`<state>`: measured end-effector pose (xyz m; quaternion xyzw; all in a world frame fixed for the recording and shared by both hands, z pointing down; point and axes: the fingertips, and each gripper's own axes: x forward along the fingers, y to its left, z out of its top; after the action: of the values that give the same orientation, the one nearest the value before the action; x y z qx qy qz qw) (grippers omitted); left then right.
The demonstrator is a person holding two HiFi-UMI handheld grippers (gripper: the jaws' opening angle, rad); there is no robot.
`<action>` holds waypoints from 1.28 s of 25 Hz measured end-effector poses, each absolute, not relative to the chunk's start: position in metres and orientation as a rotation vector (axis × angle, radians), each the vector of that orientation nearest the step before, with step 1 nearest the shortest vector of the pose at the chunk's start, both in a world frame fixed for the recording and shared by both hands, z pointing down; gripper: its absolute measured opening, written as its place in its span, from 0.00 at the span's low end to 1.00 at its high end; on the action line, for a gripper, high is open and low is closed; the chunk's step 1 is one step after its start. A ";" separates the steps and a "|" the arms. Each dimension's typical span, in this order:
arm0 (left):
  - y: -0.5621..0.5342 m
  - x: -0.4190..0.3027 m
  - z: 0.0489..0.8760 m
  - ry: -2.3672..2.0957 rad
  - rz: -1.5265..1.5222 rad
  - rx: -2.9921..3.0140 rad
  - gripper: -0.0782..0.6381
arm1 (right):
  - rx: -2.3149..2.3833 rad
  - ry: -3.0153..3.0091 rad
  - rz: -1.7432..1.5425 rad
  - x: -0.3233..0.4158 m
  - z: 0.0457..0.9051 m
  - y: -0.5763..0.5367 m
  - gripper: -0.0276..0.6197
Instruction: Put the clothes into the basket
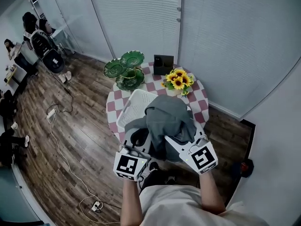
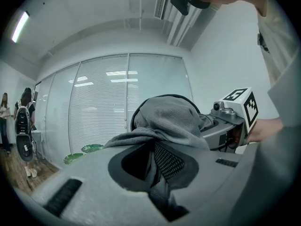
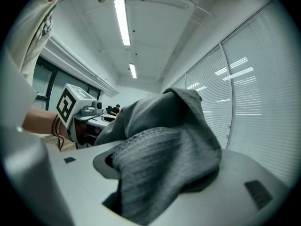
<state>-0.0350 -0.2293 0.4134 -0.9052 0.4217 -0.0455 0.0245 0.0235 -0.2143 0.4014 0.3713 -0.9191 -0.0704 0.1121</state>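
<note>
A grey garment hangs bunched between both grippers above the near side of a round checkered table. A white slatted basket stands on the table, partly under the garment. In the head view my left gripper grips the garment's lower left edge and my right gripper its lower right edge. The left gripper view shows the grey cloth running down into my left gripper, which is shut on it. My right gripper is shut on a ribbed fold of the garment.
Green glass dishes, a black box and a bunch of sunflowers stand on the far part of the table. Blinds line the wall behind. A white cable runs over the wooden floor at left, where people sit at a desk.
</note>
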 end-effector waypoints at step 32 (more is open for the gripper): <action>-0.326 -0.025 0.356 1.116 -0.052 -2.775 0.17 | 1.288 -2.575 -0.372 0.028 0.348 -0.300 0.47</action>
<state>-0.0255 -0.3256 0.3563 -0.9250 0.3720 -0.0172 0.0752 0.0280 -0.3002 0.3484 0.4405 -0.8807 -0.1273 0.1191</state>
